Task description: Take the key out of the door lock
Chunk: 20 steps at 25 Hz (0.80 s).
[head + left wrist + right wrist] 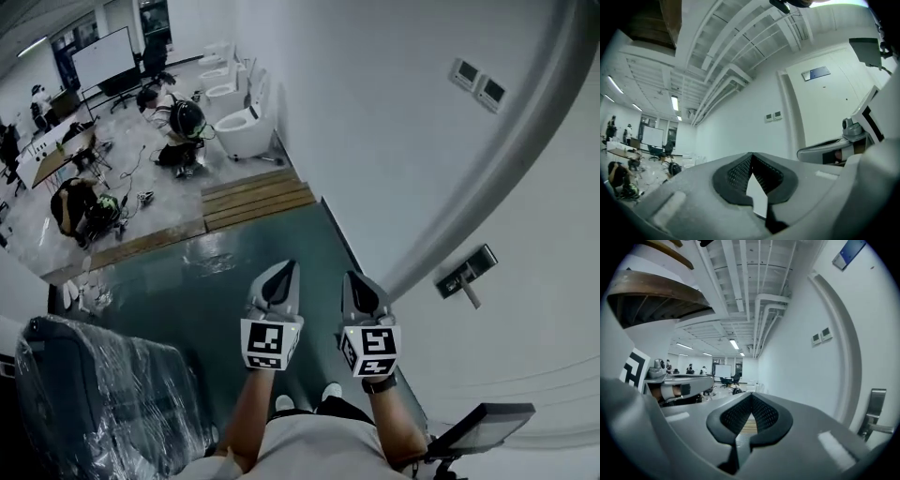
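Head view: the left tongs (285, 269) and right tongs (354, 277), both pinched together and empty, hover side by side. The brushed-metal door lock (466, 274) sits on the white door (544, 225) well apart to their right, its key too small to make out. The left gripper view alone shows a blue sign (816, 73) high on the door; the right gripper view shows the flat lock plate at its right edge.

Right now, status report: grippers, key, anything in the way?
Left gripper shut, empty. Right gripper shut, empty. Door handle to the right, untouched; key too small to make out. Nothing seen in the way.
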Each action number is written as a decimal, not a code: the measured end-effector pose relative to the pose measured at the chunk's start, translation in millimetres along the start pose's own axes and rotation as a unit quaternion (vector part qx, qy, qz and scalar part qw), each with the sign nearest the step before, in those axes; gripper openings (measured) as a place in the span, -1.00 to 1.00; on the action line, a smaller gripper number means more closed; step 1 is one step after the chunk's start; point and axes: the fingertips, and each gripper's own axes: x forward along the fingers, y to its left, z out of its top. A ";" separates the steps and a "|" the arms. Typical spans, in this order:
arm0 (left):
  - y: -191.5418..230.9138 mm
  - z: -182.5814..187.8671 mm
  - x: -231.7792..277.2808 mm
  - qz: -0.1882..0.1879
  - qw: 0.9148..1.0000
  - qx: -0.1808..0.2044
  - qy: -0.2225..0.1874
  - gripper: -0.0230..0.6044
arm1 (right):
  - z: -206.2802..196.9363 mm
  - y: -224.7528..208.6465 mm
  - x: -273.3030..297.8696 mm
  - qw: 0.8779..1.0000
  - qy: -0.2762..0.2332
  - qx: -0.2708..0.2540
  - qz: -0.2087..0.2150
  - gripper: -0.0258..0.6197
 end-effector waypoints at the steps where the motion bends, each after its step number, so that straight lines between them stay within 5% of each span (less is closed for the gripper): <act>1: -14.7 0.5 15.9 -0.020 1.000 -0.002 -0.003 -0.92 | 0.7 -19.4 -2.3 1.000 -0.001 0.002 -0.019 -0.94; 7: -116.6 10.8 110.7 -0.143 0.990 -0.010 -0.016 -0.92 | 8.9 -138.6 -27.9 0.991 -0.017 0.014 -0.130 -0.93; 20: -316.4 7.5 220.2 -0.350 0.936 0.015 -0.025 -0.92 | -8.7 -310.8 -92.2 0.951 -0.018 0.034 -0.306 -0.94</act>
